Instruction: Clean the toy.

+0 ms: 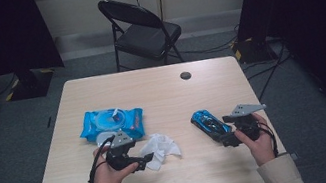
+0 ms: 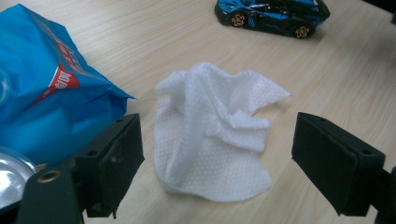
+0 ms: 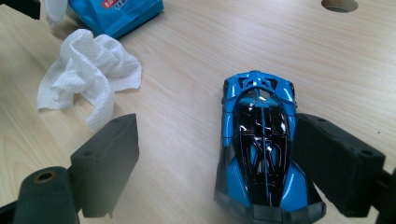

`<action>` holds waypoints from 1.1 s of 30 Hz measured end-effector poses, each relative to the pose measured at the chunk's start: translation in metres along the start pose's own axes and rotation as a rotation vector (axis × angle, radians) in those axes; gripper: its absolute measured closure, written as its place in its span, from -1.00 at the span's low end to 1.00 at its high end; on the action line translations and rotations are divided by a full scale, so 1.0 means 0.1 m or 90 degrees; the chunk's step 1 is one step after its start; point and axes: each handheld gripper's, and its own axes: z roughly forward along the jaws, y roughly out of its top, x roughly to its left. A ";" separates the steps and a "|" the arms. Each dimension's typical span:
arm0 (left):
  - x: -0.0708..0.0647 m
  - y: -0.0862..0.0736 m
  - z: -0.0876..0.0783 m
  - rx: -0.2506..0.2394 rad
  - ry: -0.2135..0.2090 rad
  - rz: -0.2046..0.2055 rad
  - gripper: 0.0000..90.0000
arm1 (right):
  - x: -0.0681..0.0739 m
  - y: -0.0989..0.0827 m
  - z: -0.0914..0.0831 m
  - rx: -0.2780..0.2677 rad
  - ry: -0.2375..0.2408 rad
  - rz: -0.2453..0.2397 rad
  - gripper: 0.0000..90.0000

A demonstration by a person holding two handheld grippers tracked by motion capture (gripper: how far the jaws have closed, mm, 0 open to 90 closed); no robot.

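Wipe btwn open left gripper jaws

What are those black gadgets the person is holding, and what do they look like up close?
Each hand holds a black claw tool. The left claw and right claw each carry a grey three-cornered plate on top and trail a black cable. The jaws end in thick, blocky black pads. The person wears beige sleeves.

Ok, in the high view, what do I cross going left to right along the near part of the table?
Blue wet-wipe pack → left gripper, jaws open → crumpled white wipe → blue and black toy car → right gripper, jaws open around the car's near end.
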 end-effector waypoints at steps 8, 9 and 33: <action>0.00 -0.05 -0.07 -0.008 -0.007 -0.024 -0.64 | 0.03 -0.06 -0.08 0.009 -0.002 -0.010 -0.67; 0.00 -0.05 -0.08 -0.005 -0.010 -0.026 -0.64 | 0.03 -0.07 -0.09 0.009 -0.004 -0.013 -0.67; 0.12 -0.26 -0.35 -0.005 0.005 -0.047 -0.64 | -0.03 -0.37 -0.35 0.023 -0.014 -0.006 -0.67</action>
